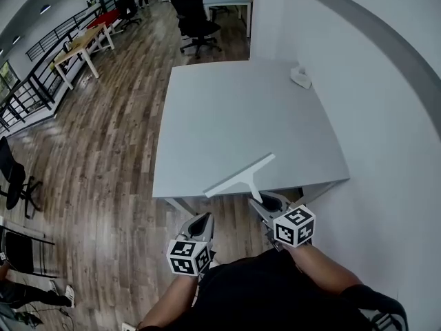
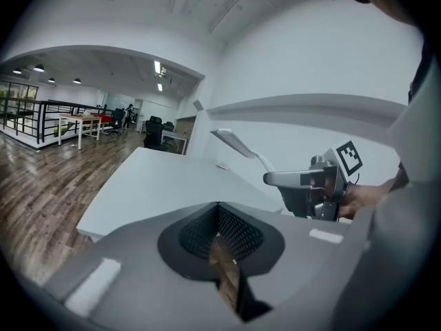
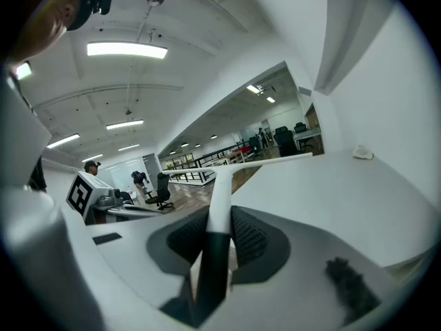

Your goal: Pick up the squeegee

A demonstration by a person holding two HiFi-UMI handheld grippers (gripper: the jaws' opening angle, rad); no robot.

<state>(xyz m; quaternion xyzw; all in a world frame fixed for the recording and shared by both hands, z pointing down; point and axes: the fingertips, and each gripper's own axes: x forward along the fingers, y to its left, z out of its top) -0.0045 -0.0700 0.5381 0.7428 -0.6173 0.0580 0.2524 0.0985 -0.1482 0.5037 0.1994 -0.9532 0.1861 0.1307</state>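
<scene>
Lift step, judging by the layout: the squeegee (image 1: 238,176) hangs in the air over the near edge of the table (image 1: 227,109), apparently clear of the top. The left gripper view shows it well above the surface. Its blade runs slantwise across the head view, with the handle pointing back toward the person.

The right gripper (image 3: 218,216) is clenched on the handle. Its pads grip the dark lower part, and the white stem and blade stick out ahead of the jaws. The left gripper (image 2: 219,209) has its jaws together with nothing between them. It hangs beside the right one, apart from the squeegee and the table.

The pickup looks as good as done. The next move probably calls for little: hold the grip firm, since the blade is a long lever on a thin handle and could swing or twist in the pads, and keep the blade end off the table edge. The left gripper seems to have no job here and only needs to stay clear.

Counts:
- One squeegee.
- Two grippers, one loaded and one empty.
- One table in reach.
- One small white thing (image 1: 301,78) at the table's far corner by the wall, too small to name.
</scene>
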